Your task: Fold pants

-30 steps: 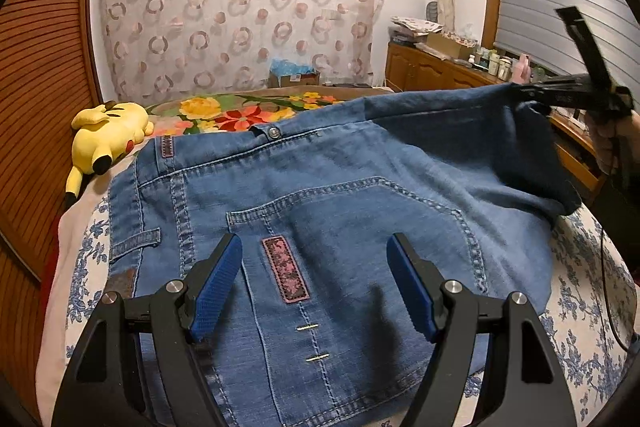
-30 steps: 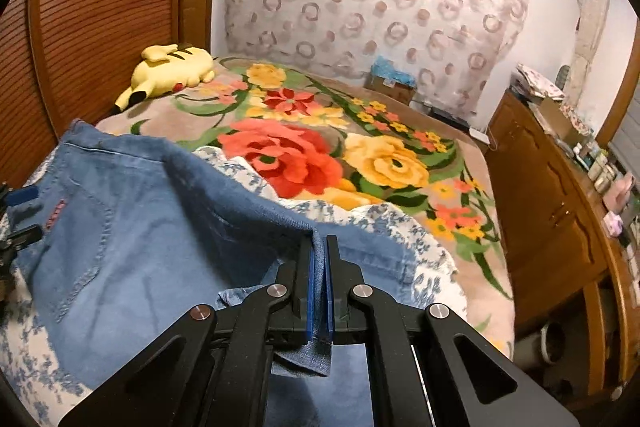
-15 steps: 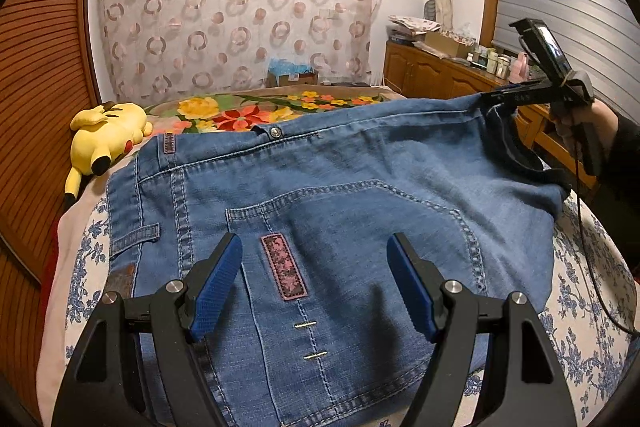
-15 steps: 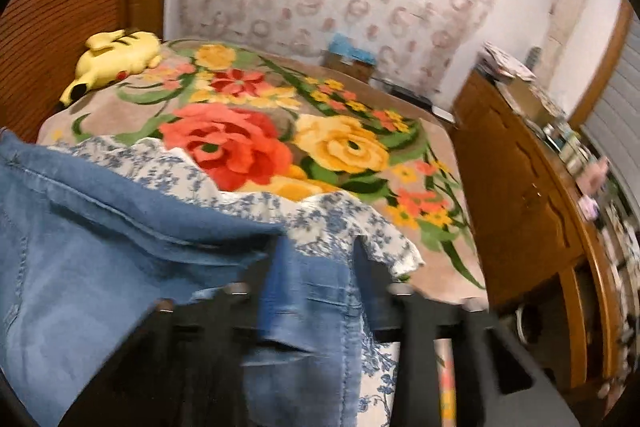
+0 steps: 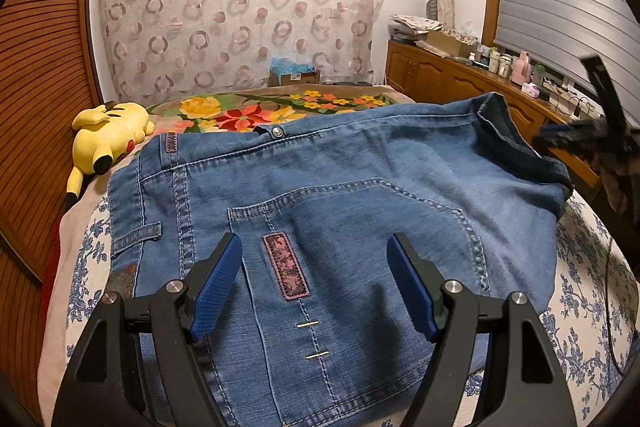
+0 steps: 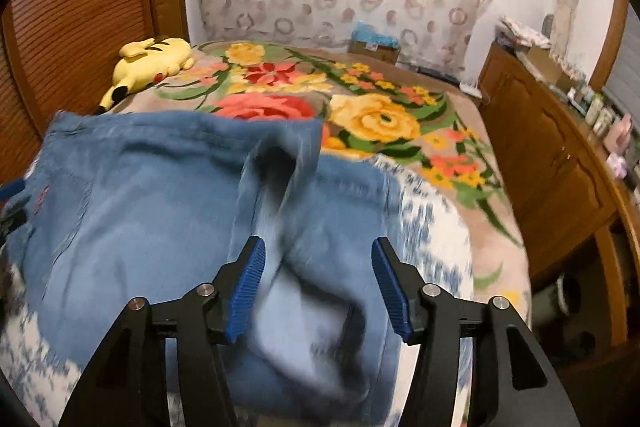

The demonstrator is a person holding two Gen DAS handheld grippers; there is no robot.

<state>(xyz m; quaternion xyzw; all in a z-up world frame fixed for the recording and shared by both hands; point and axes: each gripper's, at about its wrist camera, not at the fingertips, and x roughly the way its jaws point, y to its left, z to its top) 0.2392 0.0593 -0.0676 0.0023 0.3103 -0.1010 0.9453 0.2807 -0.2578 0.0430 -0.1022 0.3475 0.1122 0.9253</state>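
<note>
A bed point(image 5: 592, 291) with a blue-flowered sheet, and a bright floral blanket point(image 6: 372, 115) farther off, fills a room with wooden cabinets point(image 6: 548, 163) at right and a yellow plush toy point(image 5: 108, 139) at far left. The jeans point(image 5: 340, 219) lie across the sheet. The left gripper point(image 5: 316, 283) hovers wide above the back pocket. The right gripper point(image 6: 318, 285) has just been opening, a loose denim fold between its fingers, pads apart.

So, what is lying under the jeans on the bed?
The jeans lie on a white sheet with blue flowers, which shows around their edges. Beyond it, a blanket with big flowers covers the bed. What lies directly beneath the denim is covered.
</note>
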